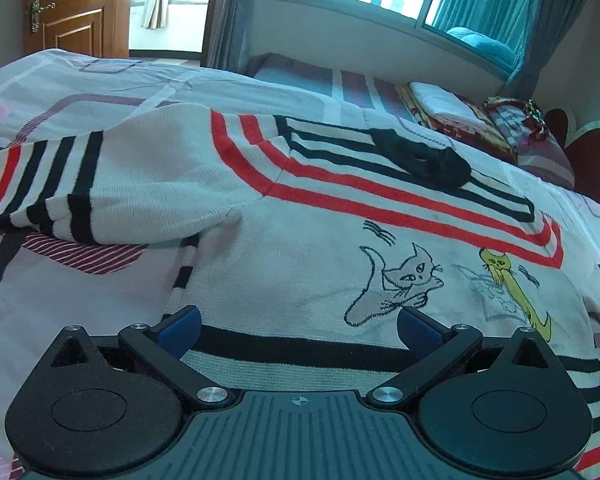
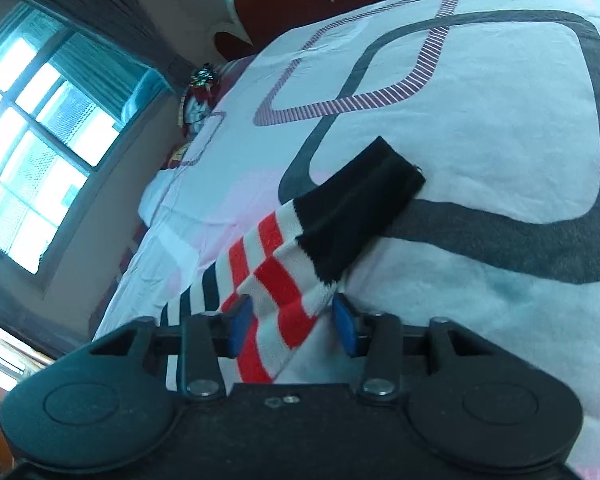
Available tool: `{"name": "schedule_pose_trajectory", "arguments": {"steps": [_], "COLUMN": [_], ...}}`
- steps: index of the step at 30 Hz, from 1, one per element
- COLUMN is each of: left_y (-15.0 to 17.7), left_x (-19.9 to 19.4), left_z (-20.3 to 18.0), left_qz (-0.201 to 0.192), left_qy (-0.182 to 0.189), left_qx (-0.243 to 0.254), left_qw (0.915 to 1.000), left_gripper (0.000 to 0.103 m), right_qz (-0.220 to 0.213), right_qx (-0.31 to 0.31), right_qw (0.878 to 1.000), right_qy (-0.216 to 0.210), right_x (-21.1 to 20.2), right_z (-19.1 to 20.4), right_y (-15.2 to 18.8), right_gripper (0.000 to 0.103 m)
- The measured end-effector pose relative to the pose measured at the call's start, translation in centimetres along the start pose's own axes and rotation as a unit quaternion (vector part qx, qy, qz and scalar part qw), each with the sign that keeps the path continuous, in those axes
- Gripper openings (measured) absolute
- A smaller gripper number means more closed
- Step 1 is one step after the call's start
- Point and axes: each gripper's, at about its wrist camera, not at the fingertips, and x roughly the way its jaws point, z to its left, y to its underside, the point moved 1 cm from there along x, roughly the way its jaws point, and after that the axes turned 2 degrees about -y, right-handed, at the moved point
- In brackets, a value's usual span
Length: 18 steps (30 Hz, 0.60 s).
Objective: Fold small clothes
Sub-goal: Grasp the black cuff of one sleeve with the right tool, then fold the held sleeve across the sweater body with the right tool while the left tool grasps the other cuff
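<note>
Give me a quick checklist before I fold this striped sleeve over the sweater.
1. Sleeve between the fingers of the right gripper: ok, the red, white and black striped knit sleeve runs through the gap.
2. Right grip firm: cannot tell, blue pads sit apart from the fabric.
3. Left gripper free: ok, open above the hem.
4. White knit sweater with cat drawings lying flat: ok on the body; not ok at the other sleeve, which is bunched.
5. Black cuff free: ok, it rests on the patterned bedsheet.

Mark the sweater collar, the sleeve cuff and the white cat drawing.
sweater collar [image 1: 428, 158], left wrist view, on the black neck rib.
sleeve cuff [image 2: 360, 204], right wrist view, on the black rib end.
white cat drawing [image 1: 400, 284], left wrist view, on its body.
</note>
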Motion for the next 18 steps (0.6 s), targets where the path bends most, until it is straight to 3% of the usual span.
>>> {"name": "schedule_pose_trajectory", "arguments": {"steps": [3, 7, 11, 18], "left_y": [-0.2, -0.3, -0.3, -0.3], "left_x": [-1.2, -2.4, -3.8, -6.0], "left_z": [0.6, 2.5, 5.9, 9.7], "left_qz": [-0.012, -0.017, -0.025, -0.039], "left_qy": [0.000, -0.035, -0.045, -0.036], "left_qx": [0.006, 0.011, -0.037, -0.068], "left_qw": [0.9999, 0.9992, 0.9980, 0.9963], "left_gripper": [0.103, 0.103, 0.103, 0.103], "right_qz": [-0.006, -0.040, -0.017, 0.109], "right_qx": [-0.035, -0.195, -0.351, -0.510], "right_qw": [0.999, 0.980, 0.934, 0.837], "right_qy": [0.029, 0.006, -0.059, -0.164], "right_x": [0.7, -0.9, -2.0, -0.2], "right_z": [1.4, 8.6, 17.0, 25.6], "right_y": [-0.6, 1.4, 7.5, 22.9], "right_gripper": [0.008, 0.008, 0.008, 0.008]}}
